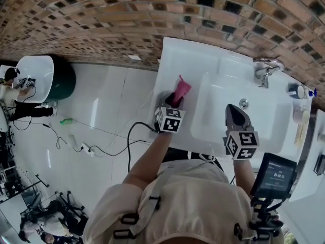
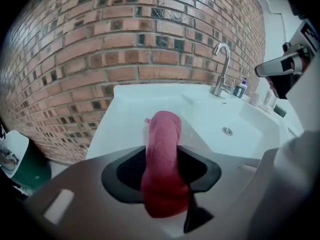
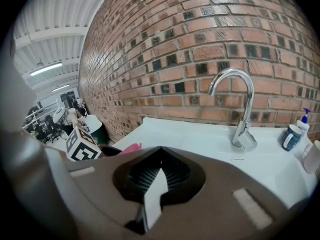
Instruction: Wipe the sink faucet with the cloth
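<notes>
Head view: one white sink carries one faucet at its back edge. The left gripper clamps one pink cloth, upright over the sink's left ledge and well apart from the faucet. The right gripper hovers over the basin.

Left gripper view: the cloth fills the gap between both jaws.

Right gripper view: its two jaws meet, holding nothing. One pump bottle stands right of the faucet.
</notes>
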{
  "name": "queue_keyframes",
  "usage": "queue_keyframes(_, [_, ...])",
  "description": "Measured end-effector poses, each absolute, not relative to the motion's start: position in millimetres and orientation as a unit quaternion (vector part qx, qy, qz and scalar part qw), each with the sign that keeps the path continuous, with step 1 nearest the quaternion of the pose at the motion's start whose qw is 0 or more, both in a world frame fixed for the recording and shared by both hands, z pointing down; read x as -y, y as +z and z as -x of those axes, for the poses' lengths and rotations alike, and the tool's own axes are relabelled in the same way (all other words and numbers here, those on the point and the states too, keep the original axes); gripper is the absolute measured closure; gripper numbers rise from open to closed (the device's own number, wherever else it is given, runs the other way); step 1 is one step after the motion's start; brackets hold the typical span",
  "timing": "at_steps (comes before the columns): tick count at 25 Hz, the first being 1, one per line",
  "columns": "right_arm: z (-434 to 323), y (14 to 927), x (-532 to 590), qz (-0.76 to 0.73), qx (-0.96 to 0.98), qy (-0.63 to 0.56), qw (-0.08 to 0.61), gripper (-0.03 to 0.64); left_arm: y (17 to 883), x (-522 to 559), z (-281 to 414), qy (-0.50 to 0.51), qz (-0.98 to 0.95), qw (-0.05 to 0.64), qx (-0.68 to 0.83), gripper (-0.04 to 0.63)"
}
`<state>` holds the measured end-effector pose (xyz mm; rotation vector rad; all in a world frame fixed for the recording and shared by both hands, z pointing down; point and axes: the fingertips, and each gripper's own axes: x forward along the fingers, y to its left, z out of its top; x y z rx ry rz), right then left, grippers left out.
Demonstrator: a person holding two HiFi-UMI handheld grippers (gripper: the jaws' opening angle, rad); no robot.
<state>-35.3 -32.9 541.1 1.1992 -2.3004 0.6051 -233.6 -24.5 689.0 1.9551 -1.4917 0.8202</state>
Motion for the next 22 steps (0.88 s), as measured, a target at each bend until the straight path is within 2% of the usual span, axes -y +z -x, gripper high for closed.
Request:
queue_keyframes(2, [35,541,35,-0.439,0.838,0.221,0.238,0.629,687,23,234,0.308,-0.729,0.268,0.55,0.385])
queue_keyframes(5, [37,537,40,-0.441,0.839,0.217,0.234,0.629,675,23,241,0.298,-0.732,0.264,0.553,0.335])
queue_keyframes(11, [40,519,53,-0.443,0.85,0.194,0.209,0.629,583,50,255,0.185,-0.744,0.226,0.601,0.334])
queue_keyframes(14, [39,495,59,-0.448,0.857,0.172,0.189,0.629,515,74,241,0.136,-0.776,0.165,0.594,0.37])
queue_keyframes(19, [31,446,68,-0.459,0.864,0.134,0.159,0.629,417,91,209,0.066,-0.811,0.08,0.576,0.59])
queue_keyframes(22, [17,423,73,-0.47,0.864,0.115,0.141,0.629,389,93,178,0.046,-0.832,0.052,0.551,0.592])
